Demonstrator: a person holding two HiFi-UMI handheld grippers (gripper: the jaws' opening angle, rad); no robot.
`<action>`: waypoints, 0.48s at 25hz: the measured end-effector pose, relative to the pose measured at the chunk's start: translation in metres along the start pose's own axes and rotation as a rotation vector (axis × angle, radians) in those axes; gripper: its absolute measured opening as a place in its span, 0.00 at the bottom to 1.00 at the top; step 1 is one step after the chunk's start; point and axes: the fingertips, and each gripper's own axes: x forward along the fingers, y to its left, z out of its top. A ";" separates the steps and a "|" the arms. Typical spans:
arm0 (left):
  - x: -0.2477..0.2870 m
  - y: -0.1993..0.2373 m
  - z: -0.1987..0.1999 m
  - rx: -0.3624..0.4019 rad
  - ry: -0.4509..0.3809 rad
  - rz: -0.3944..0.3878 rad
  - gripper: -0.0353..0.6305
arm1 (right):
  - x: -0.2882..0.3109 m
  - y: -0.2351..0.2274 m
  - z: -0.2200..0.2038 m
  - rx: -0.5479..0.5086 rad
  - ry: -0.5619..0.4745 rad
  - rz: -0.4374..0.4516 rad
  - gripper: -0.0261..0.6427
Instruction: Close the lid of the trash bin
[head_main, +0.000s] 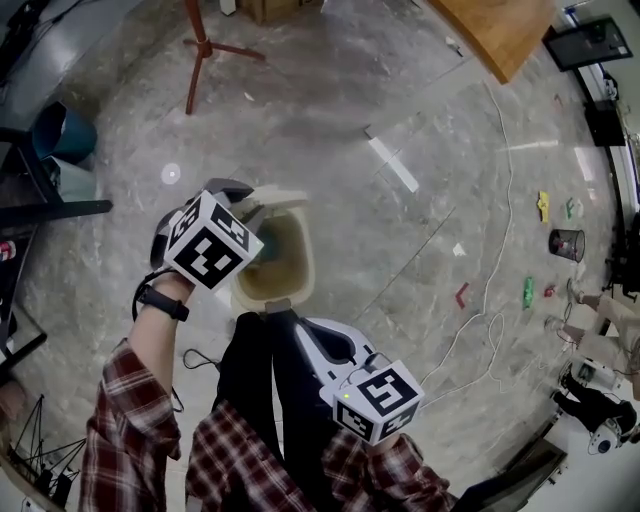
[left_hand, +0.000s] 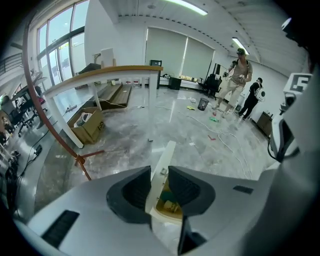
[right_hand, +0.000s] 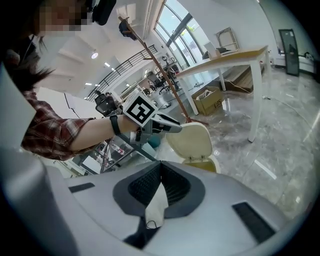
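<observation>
Contact with the lid is the step in hand, and the closing itself is not yet done. On your left, the left gripper (left_hand: 159, 175) points steeply down with its jaws spread wide, and the top edge of the cream lid (left_hand: 166, 157) stands between them. It lies close against one pad, but nothing clamps it. The lid is upright on its hinge at the back of the trash bin (head_main: 304, 265), which sits on the floor just in front of your legs with its mouth open and some rubbish showing inside. To the right and nearer your body, the right gripper (right_hand: 160, 166) hangs back from the bin. Its jaws are pressed together on what looks like a white scrap (right_hand: 156, 202), paper or cloth, I cannot tell which.

Judging from this, your next move is to push or tip the lid's top edge forward and down over the opening. A pinch looks unnecessary, since one jaw can bear on the lid. Follow its arc round the hinge so the light bin does not slide or tip.
</observation>
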 end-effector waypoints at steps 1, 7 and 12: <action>0.000 -0.003 -0.001 0.008 0.008 -0.011 0.22 | 0.000 0.001 0.000 0.001 0.001 0.003 0.06; -0.004 -0.037 -0.016 0.059 0.078 -0.127 0.22 | 0.001 0.011 0.000 -0.014 0.004 0.022 0.06; -0.001 -0.078 -0.040 0.135 0.154 -0.203 0.22 | 0.001 0.010 0.009 -0.015 -0.011 0.018 0.06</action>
